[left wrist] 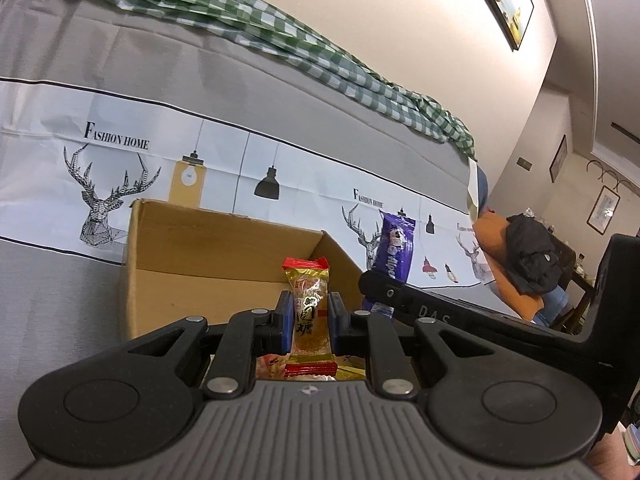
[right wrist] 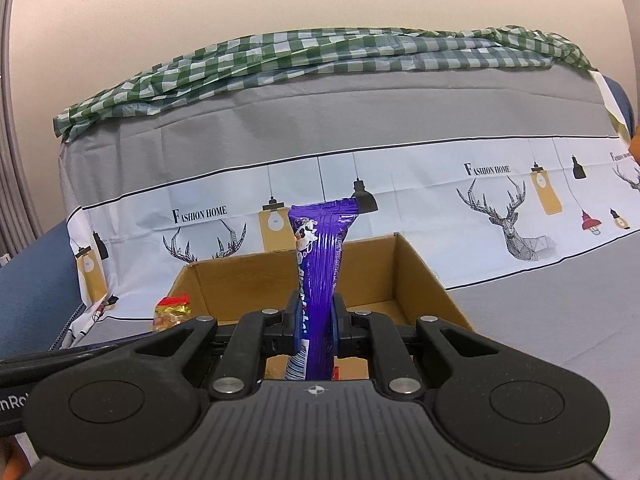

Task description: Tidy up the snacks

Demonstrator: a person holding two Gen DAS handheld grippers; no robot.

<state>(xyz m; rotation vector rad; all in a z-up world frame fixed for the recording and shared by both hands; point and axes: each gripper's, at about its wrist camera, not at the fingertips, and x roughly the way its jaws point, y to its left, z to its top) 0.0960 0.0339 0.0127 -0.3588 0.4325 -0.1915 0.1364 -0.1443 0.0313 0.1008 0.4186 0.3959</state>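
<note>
The left gripper (left wrist: 308,317) has its fingers (left wrist: 285,316) closed on a small gold-and-red candy packet (left wrist: 308,312), which stands upright between the blue pads, its red crimped top poking above the fingertips and its lower red edge showing below them. Just beyond those fingers sits an open cardboard box (left wrist: 208,264), its near wall hidden by the gripper body — the packet is held in front of the box's inner cavity. Under the fingers a few more wrapped snacks are partly visible, too hidden to name.

The right gripper (right wrist: 316,317) has its fingers (right wrist: 339,316) clamped around a long purple snack pack (right wrist: 320,264) that rises upright well above the fingertips, with a cartoon cow near its top and a barcode at its lower end. Directly behind these fingers is the same cardboard box (right wrist: 420,276), open at the top. To the left of the fingers, beside the box's left wall, the candy packet (right wrist: 172,312) shows — held in the other gripper, whose black arm crosses the lower left corner.

Behind the box, a grey cover printed with deer and lamps (right wrist: 360,120) drapes a large piece of furniture, with a green checked cloth (right wrist: 320,56) lying along its top.
</note>
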